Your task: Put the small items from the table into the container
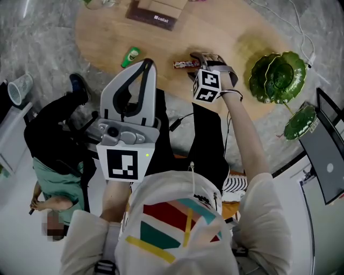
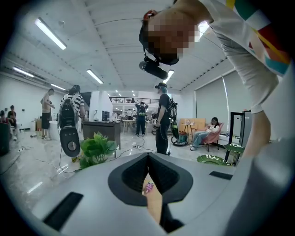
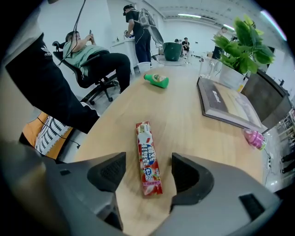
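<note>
A red candy stick [image 1: 183, 64] lies on the wooden table [image 1: 107, 32], close to its near edge. My right gripper [image 1: 200, 60] points steeply down over it. In the right gripper view the candy stick [image 3: 148, 156] lies lengthwise between the open jaws of the right gripper [image 3: 148, 174], and neither pad touches it. A green leaf-shaped dish [image 1: 277, 75] stands at the table's right end. My left gripper [image 1: 147, 62] is held off the table's near edge with its tips together and nothing in them; in its own view the left gripper [image 2: 148, 159] looks out level across the room.
A small green bottle [image 1: 130, 56] lies left of the candy. A dark book [image 1: 156, 13] is at the table's far side, a pink item [image 3: 255, 138] beside it. A second green dish [image 1: 301, 121] stands lower right. A seated person [image 1: 54, 139] is at left.
</note>
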Demonstrator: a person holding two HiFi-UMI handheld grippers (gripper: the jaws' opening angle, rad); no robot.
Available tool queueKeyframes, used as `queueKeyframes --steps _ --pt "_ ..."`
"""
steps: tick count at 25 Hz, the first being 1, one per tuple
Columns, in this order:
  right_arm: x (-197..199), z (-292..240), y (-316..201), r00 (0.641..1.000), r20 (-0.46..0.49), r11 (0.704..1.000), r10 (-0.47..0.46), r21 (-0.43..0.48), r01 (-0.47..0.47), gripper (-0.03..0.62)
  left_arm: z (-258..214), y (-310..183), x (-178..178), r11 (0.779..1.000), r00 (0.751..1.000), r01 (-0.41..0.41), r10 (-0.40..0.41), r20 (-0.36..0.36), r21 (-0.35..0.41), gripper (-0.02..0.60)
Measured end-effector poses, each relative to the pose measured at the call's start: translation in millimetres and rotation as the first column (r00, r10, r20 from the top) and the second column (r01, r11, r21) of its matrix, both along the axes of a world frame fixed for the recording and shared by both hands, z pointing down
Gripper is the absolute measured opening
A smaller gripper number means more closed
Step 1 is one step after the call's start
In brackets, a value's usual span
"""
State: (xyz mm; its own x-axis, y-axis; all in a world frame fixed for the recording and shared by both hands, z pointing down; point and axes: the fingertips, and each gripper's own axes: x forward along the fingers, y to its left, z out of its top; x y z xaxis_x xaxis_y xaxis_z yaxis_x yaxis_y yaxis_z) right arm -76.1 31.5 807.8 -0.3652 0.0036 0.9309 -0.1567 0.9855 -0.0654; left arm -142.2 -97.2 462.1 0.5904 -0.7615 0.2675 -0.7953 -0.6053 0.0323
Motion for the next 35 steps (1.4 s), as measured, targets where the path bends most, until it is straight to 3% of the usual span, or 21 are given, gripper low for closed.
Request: queueKeyframes --steps 2,3,4,5,10,15,18,22,27,30,33,35 --pt "0 -1 -3 1.000 -0.008 1.000 0.009 -0.006 -0.009 0.286 -2 0 1 1.000 1.000 0.002 -0.002 -0.003 0.000 0.008" --pt "0 -1 -4 1.000 -0.019 1.000 0.015 -0.010 -0.015 0.238 -3 0 1 1.000 1.000 0.001 -0.001 -0.004 0.001 0.008" --pt "1 -1 -4 0.999 -0.035 1.000 0.020 -0.014 -0.021 0.130 -5 0 2 1.000 1.000 0.001 -0.001 -0.003 0.003 0.008" --pt "2 -1 -4 0.998 -0.053 1.000 0.024 -0.019 -0.025 0.117 -6 0 2 1.000 1.000 -0.001 0.001 -0.001 0.006 0.008" --pt "0 -17 -9 0.995 -0.057 0.996 0.088 -0.019 -0.089 0.112 -22 -3 4 0.999 1.000 -0.007 0.007 0.008 0.035 0.008" --pt "-2 -82 -26 0.984 0.017 0.981 0.179 0.076 -0.180 0.112 -64 -8 14 0.996 1.000 -0.018 0.019 -0.011 0.088 0.008" --pt "8 -138 -45 0.963 0.063 0.949 0.261 0.167 -0.268 0.112 -102 -11 28 0.987 0.998 -0.044 0.050 -0.033 0.153 0.008" --pt "32 -228 -66 0.905 0.160 0.865 0.395 0.266 -0.425 0.112 -154 -11 52 0.966 0.993 -0.096 0.111 -0.049 0.240 0.008" --pt "72 -338 -67 0.808 0.284 0.717 0.515 0.373 -0.588 0.112 -214 -3 84 0.936 0.979 -0.128 0.171 -0.108 0.327 0.008" --pt "101 -392 -59 0.743 0.349 0.607 0.571 0.430 -0.668 0.112 -239 5 112 0.909 0.961 -0.187 0.248 -0.124 0.374 0.008" --pt "130 -435 -47 0.658 0.415 0.474 0.628 0.467 -0.746 0.112 -258 11 143 0.869 0.930 -0.265 0.345 -0.128 0.417 0.008" --pt "145 -458 -34 0.603 0.456 0.402 0.655 0.465 -0.788 0.112 -265 16 160 0.852 0.912 -0.299 0.387 -0.133 0.429 0.008"
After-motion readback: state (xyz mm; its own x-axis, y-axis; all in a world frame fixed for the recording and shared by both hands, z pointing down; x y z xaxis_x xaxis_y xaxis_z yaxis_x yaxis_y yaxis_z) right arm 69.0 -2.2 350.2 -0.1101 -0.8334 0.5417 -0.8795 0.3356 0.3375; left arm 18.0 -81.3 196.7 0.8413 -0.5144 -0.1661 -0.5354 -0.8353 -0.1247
